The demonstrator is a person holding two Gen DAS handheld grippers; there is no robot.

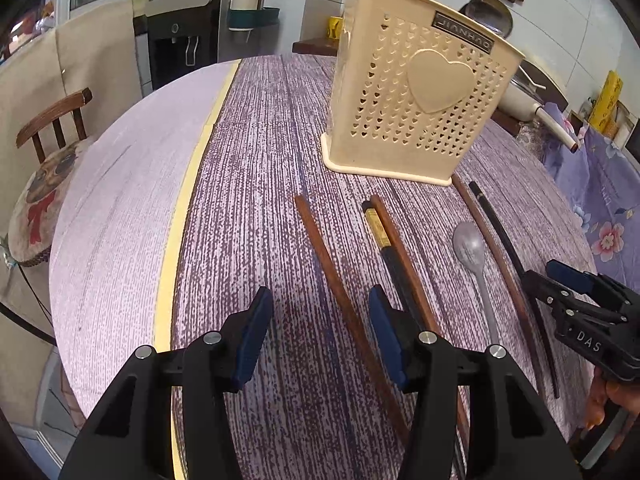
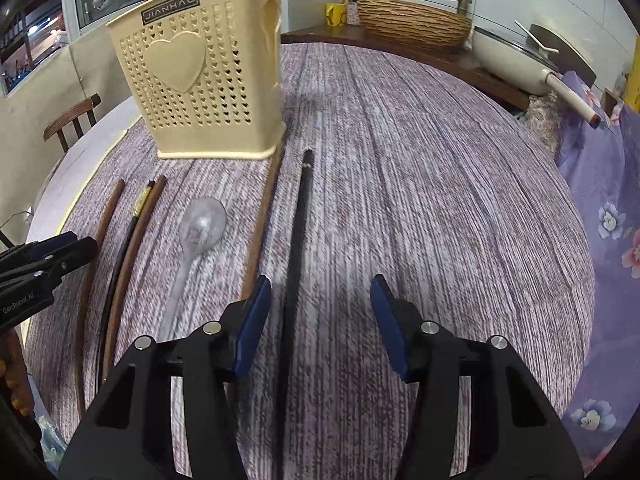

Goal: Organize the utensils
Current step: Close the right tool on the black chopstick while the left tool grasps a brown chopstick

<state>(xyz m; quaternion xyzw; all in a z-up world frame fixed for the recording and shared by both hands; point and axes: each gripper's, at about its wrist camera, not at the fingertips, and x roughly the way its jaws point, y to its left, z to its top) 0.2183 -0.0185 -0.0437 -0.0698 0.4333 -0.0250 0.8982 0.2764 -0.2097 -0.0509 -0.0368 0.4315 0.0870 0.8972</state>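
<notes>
A cream perforated utensil holder (image 1: 420, 92) (image 2: 200, 80) with a heart on its side stands upright on the purple-streaked table. In front of it lie several chopsticks and a clear plastic spoon (image 1: 470, 246) (image 2: 202, 224). My left gripper (image 1: 320, 296) is open, low over the table, and a brown chopstick (image 1: 328, 264) runs between its fingers untouched. My right gripper (image 2: 320, 284) is open too. A black chopstick (image 2: 298, 220) lies between its pads, close to the left one, with another brown chopstick (image 2: 260, 220) just outside. A black gold-banded chopstick (image 1: 378, 226) lies against a brown one.
A white pan (image 2: 508, 60) and a woven basket (image 2: 412, 20) sit on the wooden counter behind the table. Floral purple cloth (image 2: 608, 200) hangs at the right edge. A wooden chair (image 1: 56, 120) stands beyond the left edge, past a yellow strip (image 1: 188, 200).
</notes>
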